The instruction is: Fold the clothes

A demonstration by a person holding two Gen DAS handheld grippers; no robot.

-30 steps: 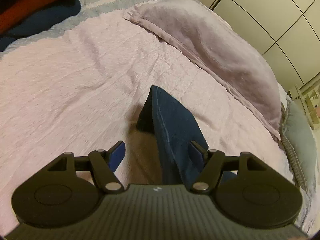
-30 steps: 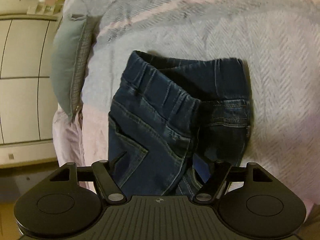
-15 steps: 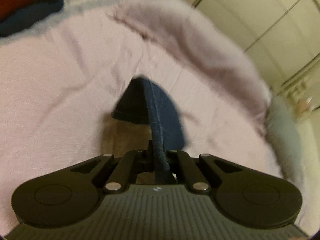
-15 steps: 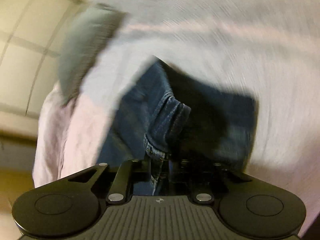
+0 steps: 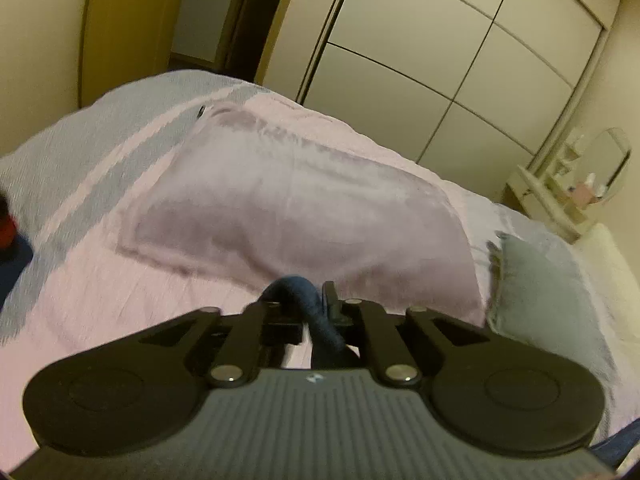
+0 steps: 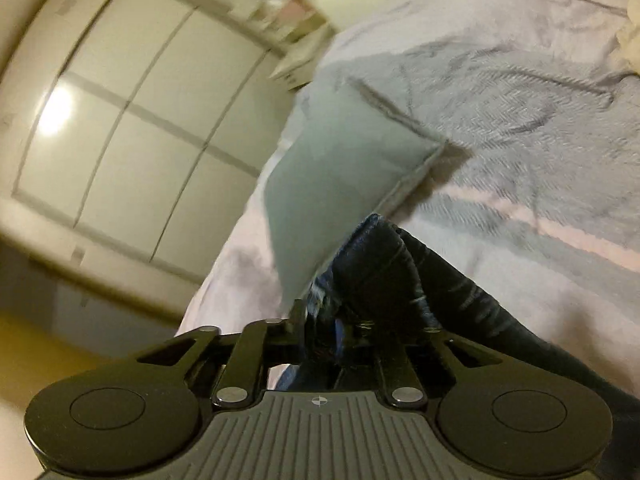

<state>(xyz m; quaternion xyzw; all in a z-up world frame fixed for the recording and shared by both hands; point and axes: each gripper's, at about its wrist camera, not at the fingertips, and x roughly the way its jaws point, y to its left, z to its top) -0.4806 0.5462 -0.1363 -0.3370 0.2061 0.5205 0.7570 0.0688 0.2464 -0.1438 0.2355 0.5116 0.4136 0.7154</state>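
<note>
Both grippers have lifted since a second ago: then they looked down on the jeans lying on the bed with their fingers spread, and now they tip up toward the wardrobe [image 5: 432, 60] with the denim pinched between closed fingers.

From the left gripper [image 5: 302, 306], only a narrow, rolled ridge of the dark blue jeans [image 5: 310, 308] shows, bunched tight between the closed fingers and hanging down toward the camera. From the right gripper [image 6: 324, 320], a thicker bundle of the jeans [image 6: 384, 272] is clamped; it has a stitched seam along its top edge, faded streaks on its right side, and trails off toward the near right. The jeans are held up above the bed [image 5: 100, 292], near its wardrobe side.

There is one pair of jeans, held at two places. Two cushions lie on the bed: one large mauve cushion [image 5: 304, 208] in the middle distance and one smaller grey-green cushion [image 6: 340, 168] to its right, just beyond the jeans in the right view. One wardrobe with pale panelled doors fills the far side, one dressing table with a round mirror [image 5: 612, 168] stands at the far right, and one door [image 5: 120, 20] is at the far left. A bit of red and blue clothing [image 5: 10, 236] peeks in at the left edge.
</note>
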